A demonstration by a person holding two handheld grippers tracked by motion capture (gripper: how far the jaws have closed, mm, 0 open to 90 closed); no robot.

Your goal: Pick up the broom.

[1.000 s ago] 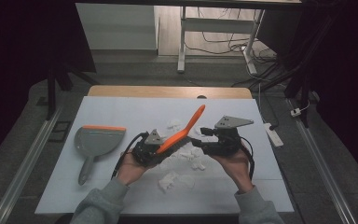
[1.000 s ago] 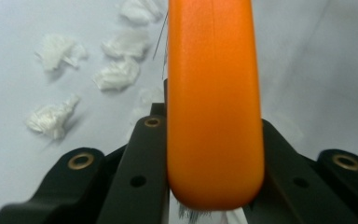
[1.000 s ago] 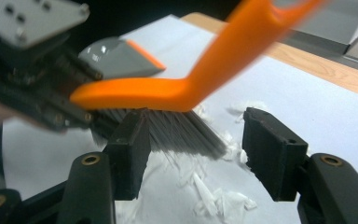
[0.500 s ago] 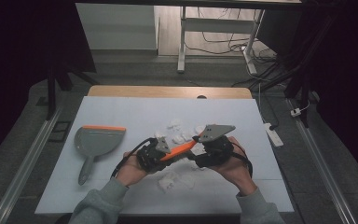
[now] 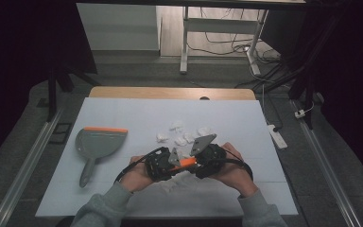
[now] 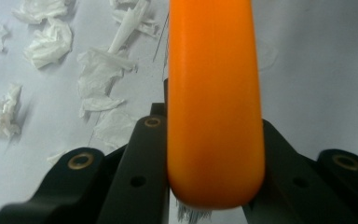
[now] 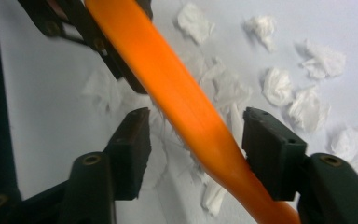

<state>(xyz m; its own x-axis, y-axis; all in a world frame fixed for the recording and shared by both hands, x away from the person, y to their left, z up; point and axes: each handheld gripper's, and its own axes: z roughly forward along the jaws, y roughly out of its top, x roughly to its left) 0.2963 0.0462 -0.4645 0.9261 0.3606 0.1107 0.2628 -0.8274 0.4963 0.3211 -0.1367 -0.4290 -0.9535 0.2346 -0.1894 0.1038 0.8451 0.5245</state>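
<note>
The left hand-held gripper (image 5: 170,163) pinches the smooth orange plastic handle of a small brush (image 6: 214,107) between its two black jaws; in the left gripper view the handle's rounded end fills the gap between both jaws and runs straight away from them, with a few pale bristles just visible beneath it at the bottom edge. In the high view the orange handle (image 5: 187,162) lies level between the two hand-held grippers, which face each other close together near the front edge of the white table (image 5: 246,127). The right hand-held gripper (image 7: 193,144) has its jaws spread around the same handle (image 7: 182,107), and they have just been closing: in the right gripper view the handle crosses the gap at a slant, lying against the right jaw's pad while the left jaw stands clear of it with table showing between. Crumpled scraps of white tissue paper (image 5: 182,137) lie scattered on the table just beyond and partly beneath both hand-held grippers. A grey plastic dustpan with an orange lip (image 5: 98,144) rests flat on the table well off to the left of the left hand-held gripper, its handle pointing toward the person.
</note>
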